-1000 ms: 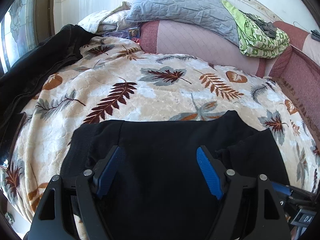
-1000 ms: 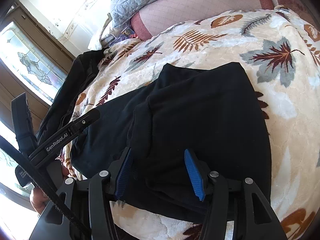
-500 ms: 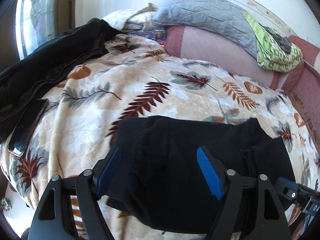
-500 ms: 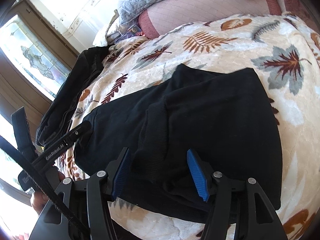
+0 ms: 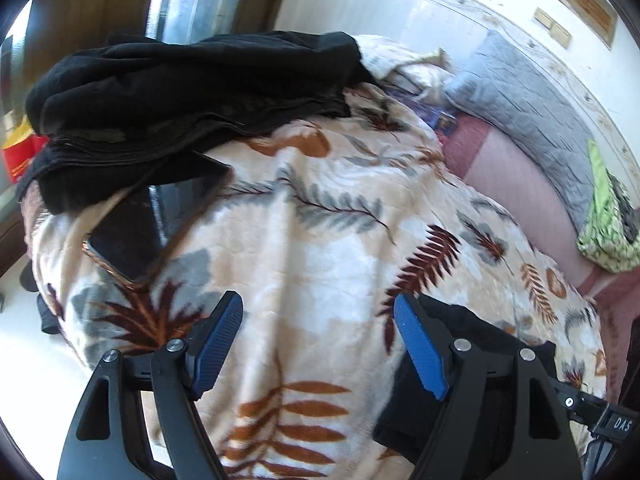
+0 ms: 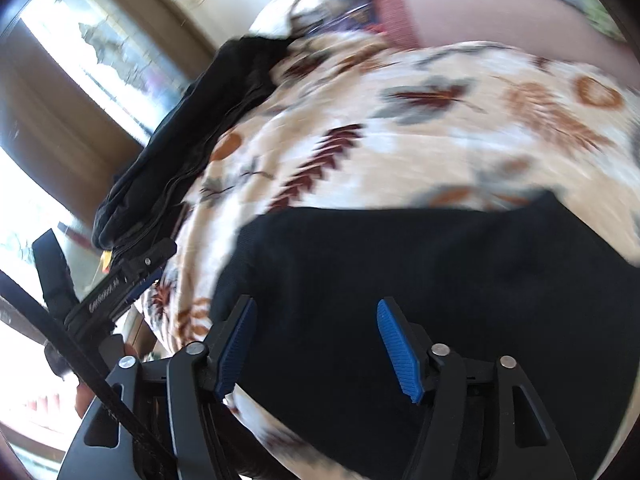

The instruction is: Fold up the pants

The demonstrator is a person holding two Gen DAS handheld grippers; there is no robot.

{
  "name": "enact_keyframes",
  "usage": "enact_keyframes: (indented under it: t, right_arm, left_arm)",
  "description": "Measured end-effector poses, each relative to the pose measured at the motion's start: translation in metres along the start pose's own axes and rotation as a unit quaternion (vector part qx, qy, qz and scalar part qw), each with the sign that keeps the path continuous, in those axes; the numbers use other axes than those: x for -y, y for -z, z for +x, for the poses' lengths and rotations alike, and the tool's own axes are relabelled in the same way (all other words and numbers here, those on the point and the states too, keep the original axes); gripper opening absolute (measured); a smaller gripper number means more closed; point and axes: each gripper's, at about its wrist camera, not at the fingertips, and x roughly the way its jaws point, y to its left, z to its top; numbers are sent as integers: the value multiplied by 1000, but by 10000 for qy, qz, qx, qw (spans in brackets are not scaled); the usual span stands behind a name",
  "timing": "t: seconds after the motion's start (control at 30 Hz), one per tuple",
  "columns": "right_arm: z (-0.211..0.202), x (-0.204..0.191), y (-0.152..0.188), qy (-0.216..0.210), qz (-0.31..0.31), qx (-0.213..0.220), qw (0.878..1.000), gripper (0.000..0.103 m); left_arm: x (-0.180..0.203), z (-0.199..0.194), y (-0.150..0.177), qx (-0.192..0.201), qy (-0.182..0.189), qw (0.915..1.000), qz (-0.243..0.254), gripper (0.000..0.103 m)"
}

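The folded black pants [image 6: 420, 280] lie on the leaf-patterned blanket [image 6: 400, 148]; in the left wrist view only their corner [image 5: 460, 364] shows, behind the right finger. My left gripper [image 5: 318, 344] is open and empty over bare blanket [image 5: 320, 248], left of the pants. My right gripper [image 6: 316, 344] is open and empty just above the pants' near edge. The left gripper's body [image 6: 120, 284] shows at the left of the blurred right wrist view.
A pile of black clothes [image 5: 180, 100] lies at the blanket's far left, with a dark phone [image 5: 132, 236] beside it. A grey pillow [image 5: 532, 116], a pink cushion [image 5: 516, 192] and a green cloth [image 5: 608, 232] sit at the back. The bed's edge drops off at left.
My left gripper has swung left off the pants and now faces bare blanket and the clothes pile. My right gripper has shifted too, its view now blurred. Both stay open.
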Motion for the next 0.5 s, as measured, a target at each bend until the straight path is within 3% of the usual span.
enact_keyframes:
  t: [0.13, 0.23, 0.3, 0.43, 0.5]
  right_arm:
    - [45, -34, -33, -42, -290, -589, 9978, 75]
    - [79, -59, -49, 264, -513, -954, 9938, 76]
    - [103, -72, -56, 668, -641, -1231, 9881, 77]
    - [135, -87, -60, 1371, -795, -1456, 9766, 89]
    - [152, -94, -55, 1848, -1100, -1629, 9629, 95]
  left_arm:
    - [-15, 6, -4, -189, 12, 9993, -328, 77]
    - [-26, 7, -6, -161, -268, 9980, -540, 77]
    - [-35, 3, -8, -60, -328, 9968, -731, 77]
    - [-42, -2, -9, 70, -471, 9952, -851, 78]
    - [-37, -3, -8, 95, -491, 9960, -741, 78]
